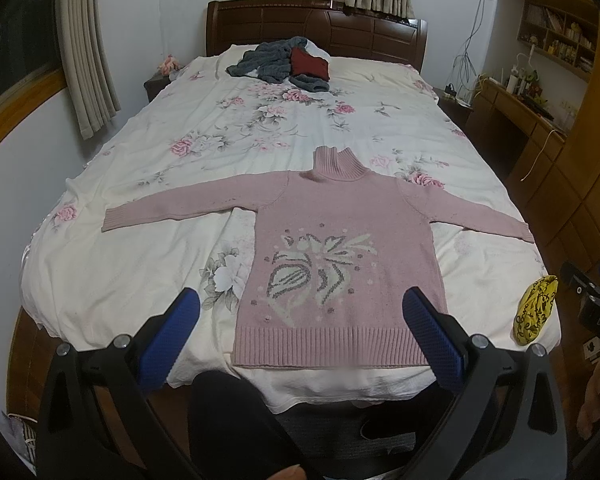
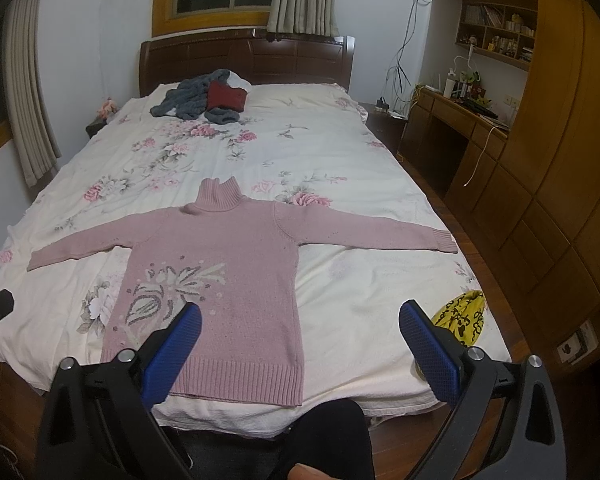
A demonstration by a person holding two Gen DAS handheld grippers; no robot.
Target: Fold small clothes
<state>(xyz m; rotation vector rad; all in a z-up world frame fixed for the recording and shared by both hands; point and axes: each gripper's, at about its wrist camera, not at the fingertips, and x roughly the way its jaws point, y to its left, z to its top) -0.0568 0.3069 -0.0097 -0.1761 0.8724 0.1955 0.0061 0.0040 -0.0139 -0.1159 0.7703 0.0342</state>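
At the foot of the bed (image 1: 140,264), a pink sweater (image 1: 340,240) is lying flat on its back, floral pattern up, with both sleeves stretched straight out to the sides and the hem running along the near edge. It looks laid out this way on purpose, so that each sleeve and side can be turned inward without fighting any bunching. The person is standing just beyond that edge, holding both tools above it: the left gripper (image 1: 300,320) is hanging over the hem with its blue fingers (image 1: 180,328) spread wide and nothing between them, and the right gripper (image 2: 300,332) is hovering over the sweater's right half, its fingers just as wide apart and empty. Neither is touching the cloth, so folding seems not yet begun. A yellow patterned item (image 2: 462,316) is sitting near the right corner, possibly a small pouch or cloth; I cannot tell. Up by the headboard (image 2: 260,60), a heap of grey and red clothes (image 2: 208,100) is waiting, well apart from the sweater.
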